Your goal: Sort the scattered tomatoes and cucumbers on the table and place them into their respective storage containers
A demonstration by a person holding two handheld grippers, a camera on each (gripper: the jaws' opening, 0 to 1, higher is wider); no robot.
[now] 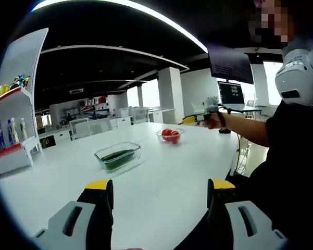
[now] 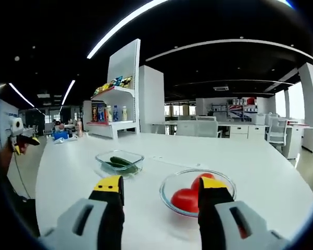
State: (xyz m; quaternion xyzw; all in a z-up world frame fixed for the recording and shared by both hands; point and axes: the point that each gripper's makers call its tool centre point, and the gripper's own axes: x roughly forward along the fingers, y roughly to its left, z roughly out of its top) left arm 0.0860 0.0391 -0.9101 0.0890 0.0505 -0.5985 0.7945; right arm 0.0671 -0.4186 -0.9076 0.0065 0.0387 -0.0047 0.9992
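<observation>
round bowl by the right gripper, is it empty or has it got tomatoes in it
Not empty. In the right gripper view the round glass bowl holds red tomatoes; how many, cannot tell.

1. My right gripper (image 2: 159, 190): jaws apart, nothing between them, rising from the lower edge over the table (image 2: 260, 172).
2. Round bowl (image 2: 169, 190): glass, holding tomatoes (image 2: 186, 199), just beyond my jaw tips.
3. Rectangular dish (image 2: 133, 156): glass, holding cucumbers (image 2: 119, 162), left of and behind the bowl, apart from it.
4. Shelf (image 2: 114, 107): bottles and packets, past the table's far left edge.
5. My left gripper (image 2: 18, 136): far left edge, off the table.
</observation>
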